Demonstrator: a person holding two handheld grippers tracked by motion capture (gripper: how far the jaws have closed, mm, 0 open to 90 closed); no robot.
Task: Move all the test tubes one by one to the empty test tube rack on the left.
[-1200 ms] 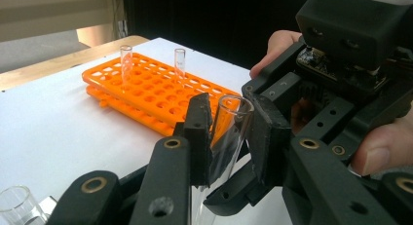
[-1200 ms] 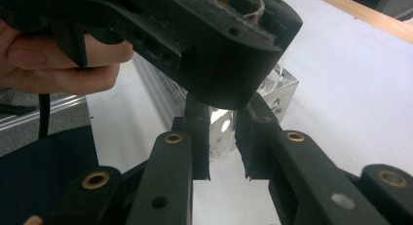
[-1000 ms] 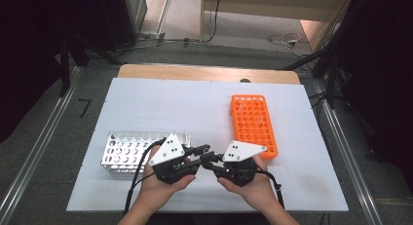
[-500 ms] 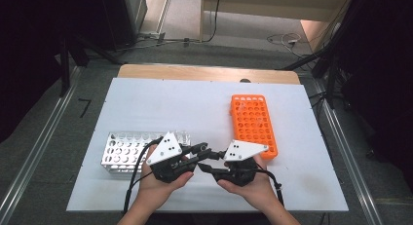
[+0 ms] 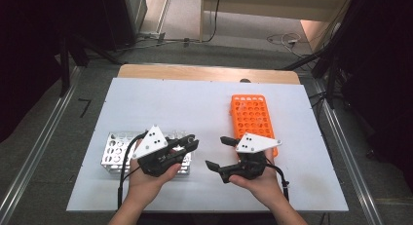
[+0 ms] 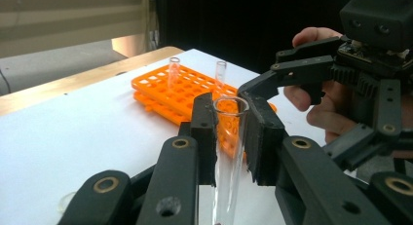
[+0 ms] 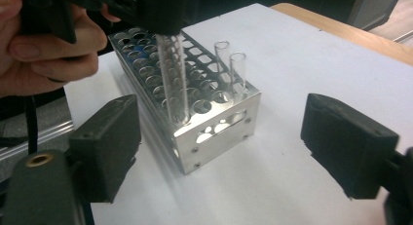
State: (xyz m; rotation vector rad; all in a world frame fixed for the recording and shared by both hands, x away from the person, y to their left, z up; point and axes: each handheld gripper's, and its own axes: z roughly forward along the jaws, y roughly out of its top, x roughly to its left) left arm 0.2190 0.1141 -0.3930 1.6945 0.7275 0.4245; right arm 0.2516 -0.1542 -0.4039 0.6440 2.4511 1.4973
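Note:
My left gripper (image 6: 229,142) is shut on a clear test tube (image 6: 225,200), held upright just below its rim. In the right gripper view that tube (image 7: 173,79) hangs from the left gripper (image 7: 146,10), with its lower end at the top of the silver metal rack (image 7: 204,108). Two more tubes (image 7: 231,64) stand in the rack's near corner. My right gripper (image 7: 226,147) is open, its jaws just having been opening, with nothing between them. From above, the left gripper (image 5: 192,142) and right gripper (image 5: 217,153) stand apart near the table's front.
An orange tube rack (image 5: 253,118) lies behind the right hand, with two clear tubes (image 6: 174,71) standing in it. The silver rack (image 5: 117,152) sits under the left hand. The white table top (image 5: 185,103) ends in a wooden strip at the back.
The two grippers met at the centre before; now the right jaws have spread wide and let go. The left gripper has drawn a little to the left with the tube.

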